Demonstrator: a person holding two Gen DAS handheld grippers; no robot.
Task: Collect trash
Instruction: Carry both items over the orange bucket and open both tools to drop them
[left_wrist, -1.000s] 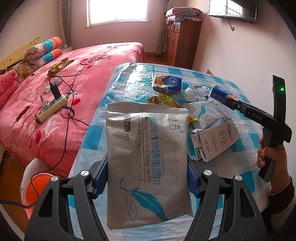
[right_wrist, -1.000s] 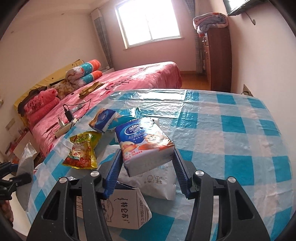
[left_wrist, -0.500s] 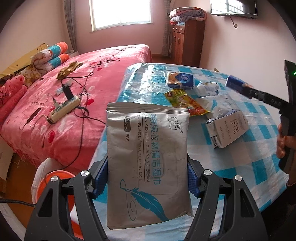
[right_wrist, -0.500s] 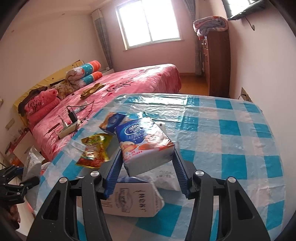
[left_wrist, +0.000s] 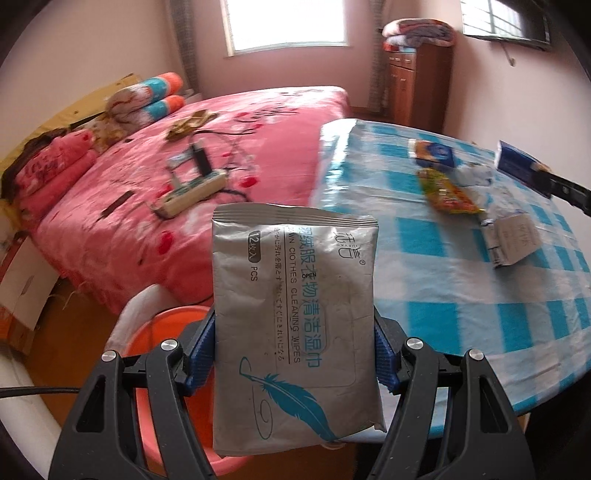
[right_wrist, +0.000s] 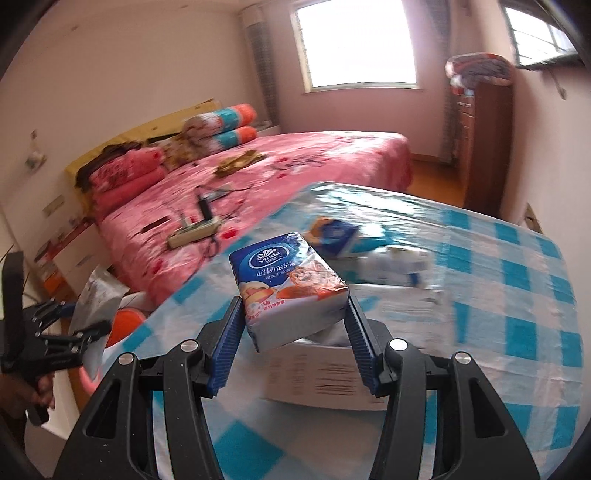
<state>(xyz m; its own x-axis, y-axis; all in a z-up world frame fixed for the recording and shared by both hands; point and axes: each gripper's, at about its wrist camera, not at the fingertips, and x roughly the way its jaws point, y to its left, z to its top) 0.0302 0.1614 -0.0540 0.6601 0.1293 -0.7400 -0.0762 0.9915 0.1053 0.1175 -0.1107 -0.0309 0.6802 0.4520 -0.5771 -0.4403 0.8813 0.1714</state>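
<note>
Left tool (left_wrist: 295, 354) clenched on grey wipes pack (left_wrist: 295, 314), pack upright between blue pads, lifted clear of bench (left_wrist: 461, 295). Orange bin (left_wrist: 166, 328) below and behind left tool, beside bench edge. Right tool (right_wrist: 295, 339) clenched on blue tissue pack (right_wrist: 288, 280), held above bench. White carton (right_wrist: 325, 380) under it. Snack wrapper (left_wrist: 447, 192), blue packet (left_wrist: 436, 155) farther out. Pink bed (left_wrist: 184, 192) beyond.
</note>
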